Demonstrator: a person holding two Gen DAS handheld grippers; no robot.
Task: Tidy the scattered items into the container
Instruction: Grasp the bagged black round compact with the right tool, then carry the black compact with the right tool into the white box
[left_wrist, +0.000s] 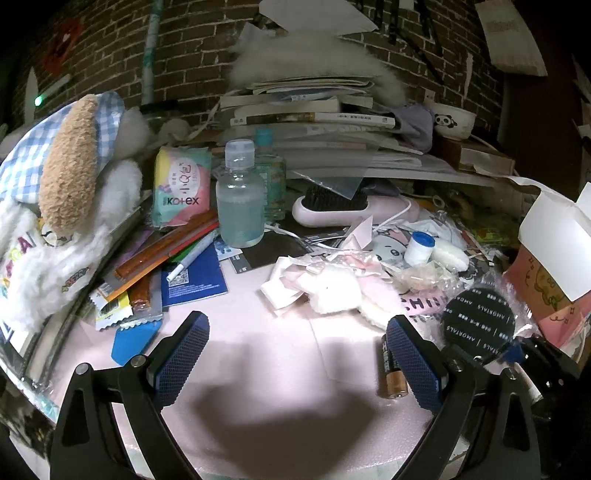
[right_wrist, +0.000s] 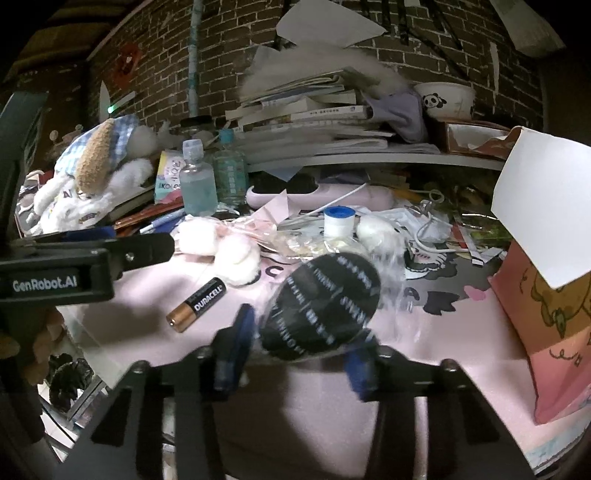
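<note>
A black round puff in a clear packet (right_wrist: 325, 306) sits tilted between the blue pads of my right gripper (right_wrist: 301, 349), which is shut on its lower edge just above the pink table. The left wrist view shows the same packet (left_wrist: 479, 325) at the right. My left gripper (left_wrist: 297, 343) stands open over bare pink table, nothing between its fingers. A Duracell battery (left_wrist: 392, 373) lies right beside its right finger, also seen from the right wrist (right_wrist: 197, 304). The pink paper container with a white flap (right_wrist: 543, 325) stands at the right edge.
White cotton puffs (right_wrist: 236, 254), a blue-capped white roll (right_wrist: 338, 221), a clear bottle (left_wrist: 240, 199), a Kotex pack (left_wrist: 181, 184), pens and wrappers (left_wrist: 166, 254), and a plush toy (left_wrist: 62, 206) crowd the back and left. Books and a panda bowl (left_wrist: 452, 120) fill a shelf behind.
</note>
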